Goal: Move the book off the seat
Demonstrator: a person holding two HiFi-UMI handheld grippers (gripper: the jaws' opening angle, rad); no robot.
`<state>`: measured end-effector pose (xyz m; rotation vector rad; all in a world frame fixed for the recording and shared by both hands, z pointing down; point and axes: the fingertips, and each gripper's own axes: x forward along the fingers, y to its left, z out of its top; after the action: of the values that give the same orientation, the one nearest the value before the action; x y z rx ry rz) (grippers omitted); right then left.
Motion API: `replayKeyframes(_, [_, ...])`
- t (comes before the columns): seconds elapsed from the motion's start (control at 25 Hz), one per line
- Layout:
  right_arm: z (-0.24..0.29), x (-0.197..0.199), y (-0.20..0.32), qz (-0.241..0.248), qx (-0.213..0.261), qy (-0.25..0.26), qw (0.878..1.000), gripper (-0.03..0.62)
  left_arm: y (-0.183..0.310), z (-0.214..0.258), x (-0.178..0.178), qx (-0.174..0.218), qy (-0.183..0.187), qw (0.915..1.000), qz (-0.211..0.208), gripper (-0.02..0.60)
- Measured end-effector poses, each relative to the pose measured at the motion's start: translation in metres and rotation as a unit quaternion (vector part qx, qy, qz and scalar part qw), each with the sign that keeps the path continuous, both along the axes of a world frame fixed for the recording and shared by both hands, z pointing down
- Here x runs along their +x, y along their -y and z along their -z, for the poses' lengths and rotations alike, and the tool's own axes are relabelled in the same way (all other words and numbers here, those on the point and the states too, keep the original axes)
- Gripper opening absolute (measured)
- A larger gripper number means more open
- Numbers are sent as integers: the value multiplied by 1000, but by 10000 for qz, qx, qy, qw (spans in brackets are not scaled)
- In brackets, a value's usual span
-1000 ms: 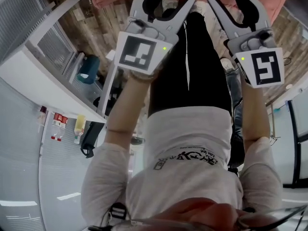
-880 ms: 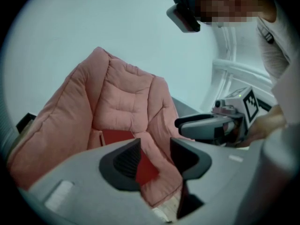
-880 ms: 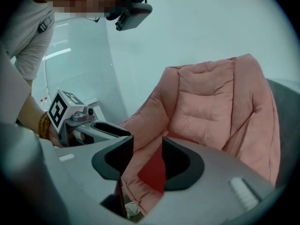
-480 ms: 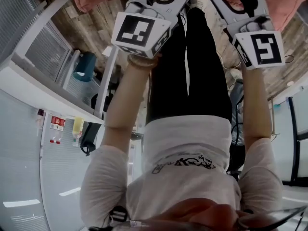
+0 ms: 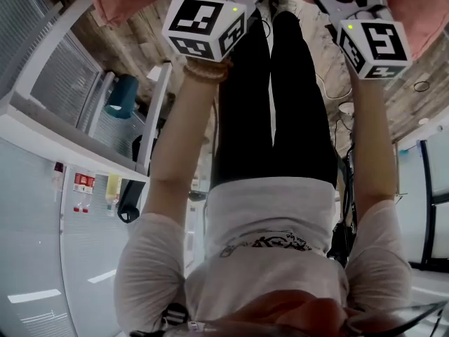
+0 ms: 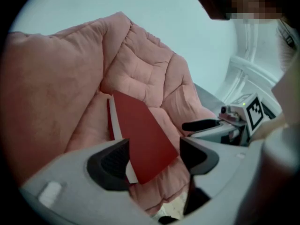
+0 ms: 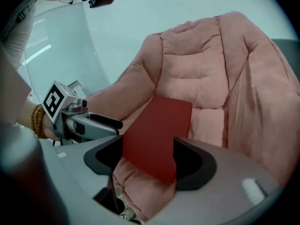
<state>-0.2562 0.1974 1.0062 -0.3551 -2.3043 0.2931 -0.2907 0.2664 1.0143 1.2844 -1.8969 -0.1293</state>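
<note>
The pink padded chair [image 6: 140, 69] fills the far side, its arms bulging around the seat. The red book [image 6: 140, 135] lies on that seat. My left gripper [image 6: 152, 156] and right gripper [image 7: 149, 158] have just been opening. Both sets of jaws stand apart, with the book's near corner between them, unpressed. The head view cuts off both the jaws and the book.

Book [image 7: 158, 134]: closed, thin, plain dark red cover, pale page edges [image 6: 115, 121] along one side. Lying cover up on the seat cushion, far edge toward the foot of the backrest.

Seat [image 7: 199, 76]: pink padded armchair, quilted stitching, plump backrest and side bolsters around the cushion.
</note>
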Motion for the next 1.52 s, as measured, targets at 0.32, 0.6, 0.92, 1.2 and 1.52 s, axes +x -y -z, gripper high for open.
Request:
replayKeyframes(0.32, [-43,2,10,-132,-285,-378,9988,391,9,-32,-3,-144,-269,9995,-80,377])
replayKeyframes(0.6, [-70,-1,12,-133,-414,-613,9972,448,13,-50,-9,-281,-363,9989,-94,396])
replayKeyframes(0.92, [-89,-2,12,-15,-478,-707,9963,456,16,-66,-13,-393,-504,9980,-26,400])
replayKeyframes(1.2, [-97,-7,9,49,-532,-713,9960,454,14,-75,-17,-508,-506,9974,-17,400])
replayKeyframes(1.52, [-105,-13,8,57,-583,-722,9957,460,12,-84,-21,-599,-468,9971,-4,398])
